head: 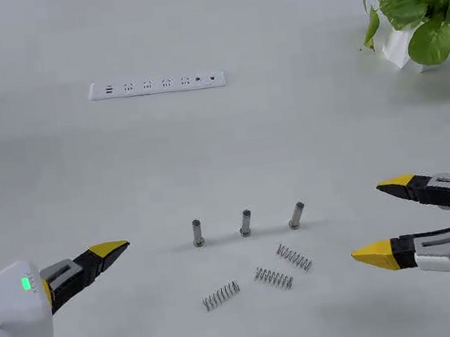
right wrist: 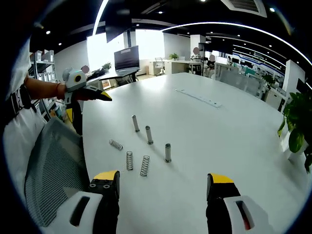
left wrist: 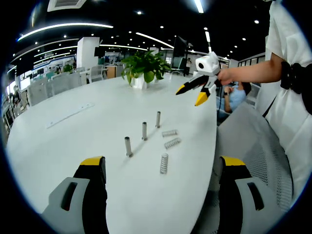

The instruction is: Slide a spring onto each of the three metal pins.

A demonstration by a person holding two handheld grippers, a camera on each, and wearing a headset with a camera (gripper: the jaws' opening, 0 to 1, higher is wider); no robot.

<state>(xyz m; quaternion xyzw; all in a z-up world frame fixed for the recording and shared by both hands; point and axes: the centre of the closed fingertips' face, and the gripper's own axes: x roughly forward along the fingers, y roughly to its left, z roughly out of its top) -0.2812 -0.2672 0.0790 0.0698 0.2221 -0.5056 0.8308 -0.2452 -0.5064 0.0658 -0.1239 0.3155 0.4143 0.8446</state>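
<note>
My left gripper (head: pixel 159 301) hangs left of the three pins (head: pixel 246 223), jaws spread wide and empty; my right gripper (head: pixel 367 222) hangs right of the pins, equally spread, holding nothing. The three springs (head: pixel 273 278) lie loose on the table (head: pixel 286 128), just nearer me than the pins.

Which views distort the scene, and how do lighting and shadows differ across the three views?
Head view: soft, even light, metal pins sharp with faint shadows. Left gripper view: fisheye bowing toward the rim, ceiling lights glaring. Right gripper view: same bowing, window overexposed.
</note>
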